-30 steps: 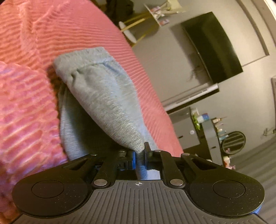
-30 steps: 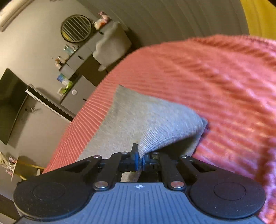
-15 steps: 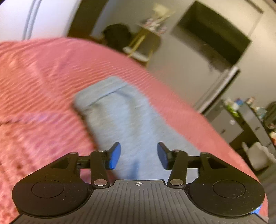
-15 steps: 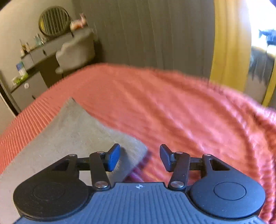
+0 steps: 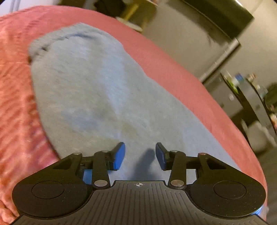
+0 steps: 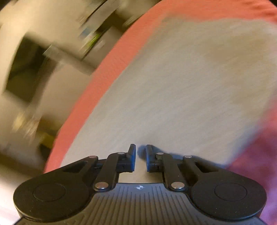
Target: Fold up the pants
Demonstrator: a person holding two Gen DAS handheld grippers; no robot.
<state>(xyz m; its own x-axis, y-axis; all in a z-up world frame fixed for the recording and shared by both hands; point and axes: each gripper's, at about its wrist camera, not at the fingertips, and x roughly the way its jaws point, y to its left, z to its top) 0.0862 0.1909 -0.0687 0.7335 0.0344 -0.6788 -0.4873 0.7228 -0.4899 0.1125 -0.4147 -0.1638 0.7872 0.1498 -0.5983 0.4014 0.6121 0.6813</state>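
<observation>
The grey pants [image 5: 90, 90] lie folded flat on the pink ribbed bedspread [image 5: 15, 107]. In the left wrist view my left gripper [image 5: 139, 155] hovers low over the near end of the pants, jaws open and empty. In the right wrist view the pants [image 6: 181, 90] fill most of the frame, blurred by motion. My right gripper [image 6: 140, 157] is just above the cloth with its blue pads a narrow gap apart and nothing between them.
The bed edge [image 6: 90, 97] runs along the pants' side, with floor beyond. A black TV [image 5: 216, 13], a dark dresser with small items [image 5: 245, 90] and a pale chair [image 5: 258, 136] stand past the bed.
Both grippers let go of the pants' corners a second ago and opened. The left has since dropped closer over the pants; the right has swung left over them and narrowed its jaws.
</observation>
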